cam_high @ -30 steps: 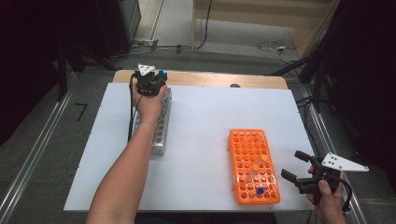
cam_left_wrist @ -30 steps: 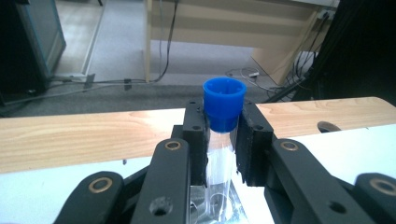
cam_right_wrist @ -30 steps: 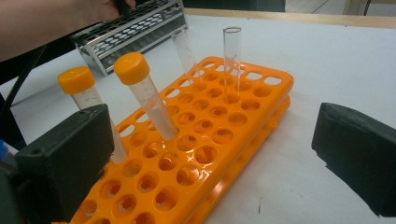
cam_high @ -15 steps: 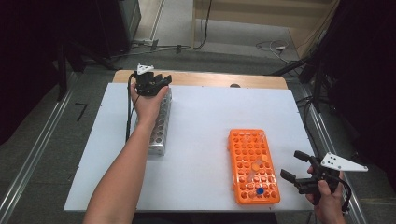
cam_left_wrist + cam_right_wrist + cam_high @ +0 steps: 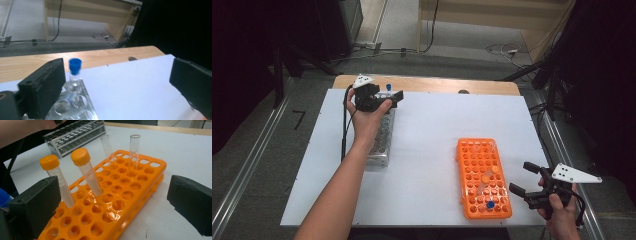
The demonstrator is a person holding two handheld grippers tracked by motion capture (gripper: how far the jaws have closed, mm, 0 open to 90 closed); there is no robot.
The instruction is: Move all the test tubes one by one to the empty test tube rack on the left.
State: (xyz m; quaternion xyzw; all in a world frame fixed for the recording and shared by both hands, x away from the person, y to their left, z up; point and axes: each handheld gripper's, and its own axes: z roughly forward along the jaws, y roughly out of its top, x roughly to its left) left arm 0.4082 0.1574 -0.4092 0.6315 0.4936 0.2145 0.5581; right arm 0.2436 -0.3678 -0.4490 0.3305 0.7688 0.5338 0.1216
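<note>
1. Far left of the white table (image 5: 427, 165), the left gripper (image 5: 384, 100) hung over the far end of the clear rack (image 5: 379, 145).
2. Its jaws had just been opening & stood wide, w/ nothing between them.
3. One blue-capped tube (image 5: 74, 71) stood upright in a far corner hole of the clear rack, just beside the left jaw but not touching it, as seen in the left gripper view.
4. Past that rack ran the wooden edge (image 5: 437, 85) of the table.
5. To the right, near the front, lay the orange rack (image 5: 482, 175).
6. It held 2 orange-capped tubes (image 5: 86, 171), both tilted, & 2 open glass tubes (image 5: 133, 152) near its far end.
7. A blue cap (image 5: 490, 204) showed near its front end.
8. Far right, the right gripper (image 5: 526, 182) sat just beside the orange rack, jaws wide, holding nothing.
</note>
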